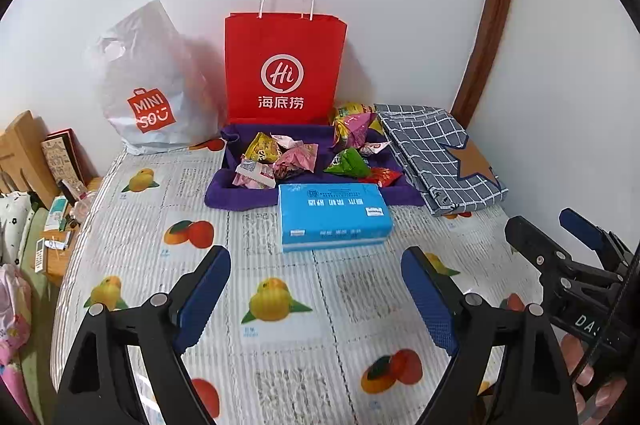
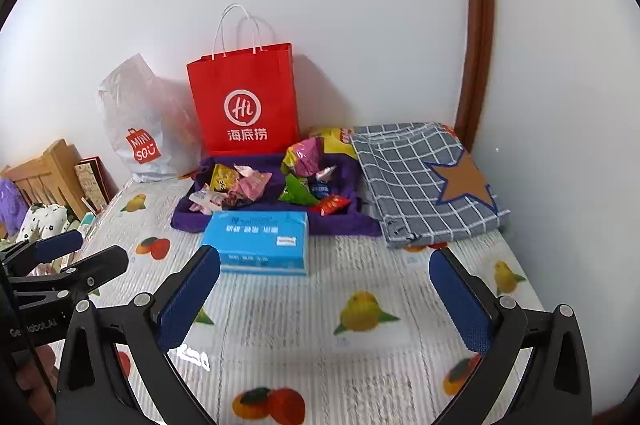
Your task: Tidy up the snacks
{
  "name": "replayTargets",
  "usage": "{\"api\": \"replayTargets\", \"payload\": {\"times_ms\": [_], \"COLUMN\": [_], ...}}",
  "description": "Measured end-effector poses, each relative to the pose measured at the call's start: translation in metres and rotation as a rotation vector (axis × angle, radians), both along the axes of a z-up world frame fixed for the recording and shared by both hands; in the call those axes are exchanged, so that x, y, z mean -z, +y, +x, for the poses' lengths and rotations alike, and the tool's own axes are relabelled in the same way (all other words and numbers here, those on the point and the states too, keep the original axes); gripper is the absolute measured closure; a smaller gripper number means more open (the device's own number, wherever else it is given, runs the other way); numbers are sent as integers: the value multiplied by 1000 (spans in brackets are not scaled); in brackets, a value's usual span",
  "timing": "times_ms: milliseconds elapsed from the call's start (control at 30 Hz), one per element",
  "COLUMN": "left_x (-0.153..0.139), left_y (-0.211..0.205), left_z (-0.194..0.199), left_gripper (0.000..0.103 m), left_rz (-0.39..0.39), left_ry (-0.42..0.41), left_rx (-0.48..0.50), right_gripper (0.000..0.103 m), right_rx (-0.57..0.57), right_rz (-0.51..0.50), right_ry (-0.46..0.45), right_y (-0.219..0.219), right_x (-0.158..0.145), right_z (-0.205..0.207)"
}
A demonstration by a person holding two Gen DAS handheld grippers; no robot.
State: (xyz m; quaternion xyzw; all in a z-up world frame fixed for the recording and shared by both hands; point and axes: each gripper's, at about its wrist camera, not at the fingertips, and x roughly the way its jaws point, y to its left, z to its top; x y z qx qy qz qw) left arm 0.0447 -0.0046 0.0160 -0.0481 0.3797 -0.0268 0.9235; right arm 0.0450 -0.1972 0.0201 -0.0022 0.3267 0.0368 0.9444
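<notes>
Several wrapped snacks (image 1: 280, 161) (image 2: 256, 185) in pink, yellow, green and red lie heaped on a purple cloth tray (image 1: 224, 193) (image 2: 188, 217) by the far wall. A blue tissue pack (image 1: 334, 217) (image 2: 260, 245) lies just in front of the tray. My left gripper (image 1: 316, 265) hovers open over the fruit-print mat, short of the pack, nothing between its fingers. My right gripper (image 2: 326, 265) is open too, wider, with only the mat between its blue pads. Each gripper shows at the edge of the other's view: the right gripper (image 1: 552, 233), the left gripper (image 2: 80, 253).
A red paper bag (image 1: 284, 65) (image 2: 244, 101) and a white plastic bag (image 1: 152, 93) (image 2: 140, 129) stand against the wall behind the tray. A folded checked cloth with a star (image 1: 440, 157) (image 2: 428, 181) lies at the right. Wooden furniture and clutter (image 1: 36, 161) line the left edge.
</notes>
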Motion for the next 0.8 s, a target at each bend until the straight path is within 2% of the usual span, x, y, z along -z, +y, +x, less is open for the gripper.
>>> {"api": "replayTargets", "payload": {"times_ms": [400,800], "left_x": [-16,-20], "left_y": [-6,-6], "left_z": [-41,-46], "left_gripper": [16,16], "left_rz": [11,14], "left_ry": [-60,-68], "left_rx": [2,-5], "right_gripper": [0,0], "right_rx": [-1,-15], "right_rz": [1,-9], "right_ry": [-55,-67], "right_y": [-8,-7], "right_x": [-13,-14], "right_z": [-44,-57]}}
